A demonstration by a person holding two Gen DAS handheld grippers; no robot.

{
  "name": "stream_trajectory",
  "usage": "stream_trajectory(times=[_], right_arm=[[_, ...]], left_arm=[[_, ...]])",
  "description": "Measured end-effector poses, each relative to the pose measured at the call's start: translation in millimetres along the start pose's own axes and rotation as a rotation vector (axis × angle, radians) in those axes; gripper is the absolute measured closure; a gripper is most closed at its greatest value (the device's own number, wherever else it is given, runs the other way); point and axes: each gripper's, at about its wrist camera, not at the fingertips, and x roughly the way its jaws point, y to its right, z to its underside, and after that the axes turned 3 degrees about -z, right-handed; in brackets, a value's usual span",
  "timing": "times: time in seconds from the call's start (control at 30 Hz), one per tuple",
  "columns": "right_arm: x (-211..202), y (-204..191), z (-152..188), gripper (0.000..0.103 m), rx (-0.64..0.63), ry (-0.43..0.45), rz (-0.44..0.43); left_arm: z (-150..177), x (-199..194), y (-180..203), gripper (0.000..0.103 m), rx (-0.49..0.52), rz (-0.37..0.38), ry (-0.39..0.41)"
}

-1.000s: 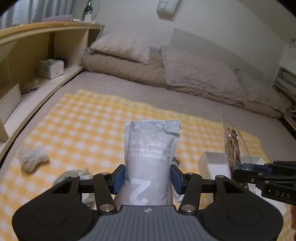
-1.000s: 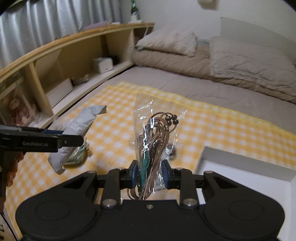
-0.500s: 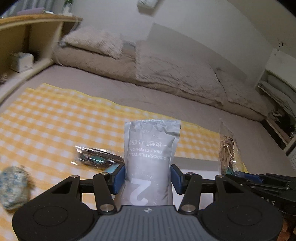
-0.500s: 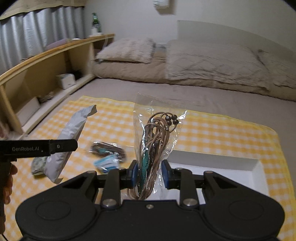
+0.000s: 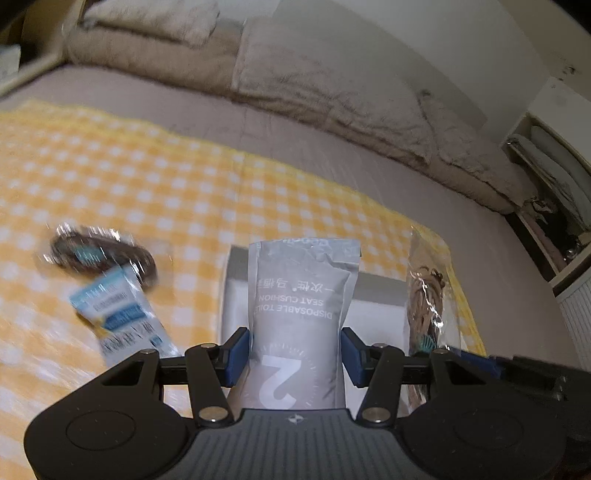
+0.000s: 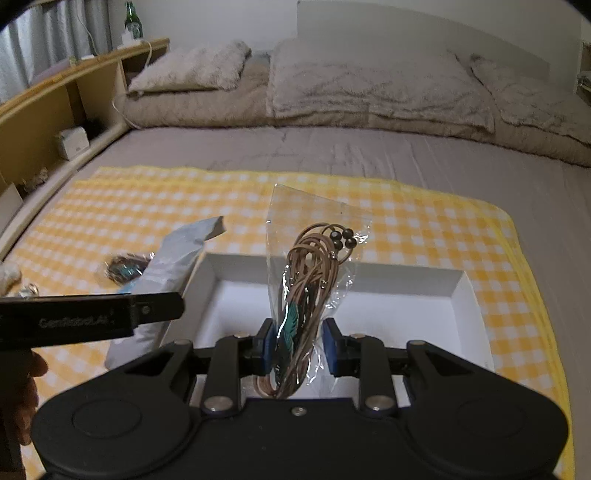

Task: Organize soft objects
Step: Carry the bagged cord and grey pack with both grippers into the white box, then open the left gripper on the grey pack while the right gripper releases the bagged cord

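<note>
Surroundings: dark packet (image 5: 99, 254), blue sachet (image 5: 122, 314) | beside white box (image 6: 458, 291) | yellow cloth (image 6: 147, 199)

Beige pillows (image 6: 373, 85) lie along the bed's (image 6: 369, 155) head; a green bottle (image 6: 132, 22) stands on the wooden shelf (image 6: 48, 96), a tissue box (image 6: 74, 142) below.
</note>
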Motion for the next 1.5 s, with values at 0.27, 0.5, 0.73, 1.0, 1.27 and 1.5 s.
stream_trajectory(times=[0.27, 0.5, 0.73, 1.0, 1.27, 1.5], right_arm=[[24.3, 11.7, 11.8, 0.075, 0.002, -0.092, 0.021], [39.8, 17.8, 12.0, 0.075, 0.015, -0.118, 0.022], [49.9, 19.3, 15.0, 0.075, 0.021, -0.156, 0.026], [60.1, 14.1, 18.4, 0.074, 0.017, -0.203, 0.019], [64.8, 8.0, 18.2, 0.044, 0.007, -0.194, -0.012], [60.4, 8.2, 19.2, 0.042, 0.002, -0.204, -0.016]], left_arm=[[-0.1, 32.0, -3.5, 0.048, -0.018, -0.057, -0.018], [-0.5, 36.7, -10.4, 0.037, -0.043, -0.033, -0.059], [2.0, 27.6, -5.9, 0.025, 0.002, 0.003, -0.069], [3.8, 20.4, 3.6, 0.017, 0.12, -0.023, -0.07], [4.0, 13.0, 1.3, 0.011, 0.165, -0.054, -0.062], [6.6, 7.8, 1.7, 0.007, 0.191, -0.08, -0.074]])
